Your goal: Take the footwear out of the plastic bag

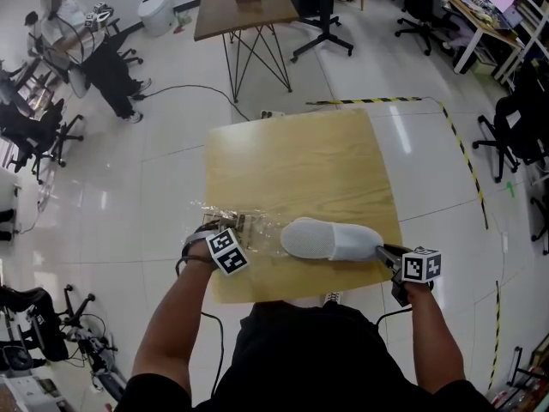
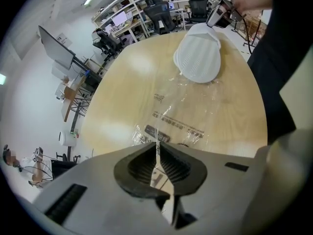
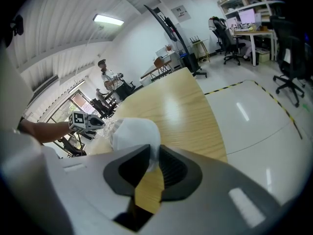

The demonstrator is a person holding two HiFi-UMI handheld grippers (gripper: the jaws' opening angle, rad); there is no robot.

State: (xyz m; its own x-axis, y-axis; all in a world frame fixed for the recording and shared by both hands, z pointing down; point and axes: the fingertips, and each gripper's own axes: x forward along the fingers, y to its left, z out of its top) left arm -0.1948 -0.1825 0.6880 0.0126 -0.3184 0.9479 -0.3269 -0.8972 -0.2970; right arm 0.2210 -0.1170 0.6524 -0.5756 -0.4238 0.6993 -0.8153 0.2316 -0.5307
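Note:
A white slipper [image 1: 330,239] lies sole-up near the front edge of the wooden table [image 1: 292,161]. A clear plastic bag [image 1: 249,228] with printed labels lies flat to its left, its far end touching the slipper's toe. My left gripper [image 1: 221,228] is shut on the bag's near end, and the thin film [image 2: 178,116] stands between its pads [image 2: 157,148]. My right gripper [image 1: 382,249] is shut on the slipper's heel edge [image 3: 132,133], with white fabric caught between its pads [image 3: 152,158]. From the left gripper view, the slipper [image 2: 198,58] shows its ribbed sole.
A second wooden table [image 1: 249,7] stands behind. Office chairs [image 1: 39,131] and a seated person [image 1: 86,45] are at the far left, and more chairs [image 1: 519,123] stand at the right. Yellow-black tape [image 1: 463,157] marks the floor. A cable [image 1: 197,88] runs across the tiles.

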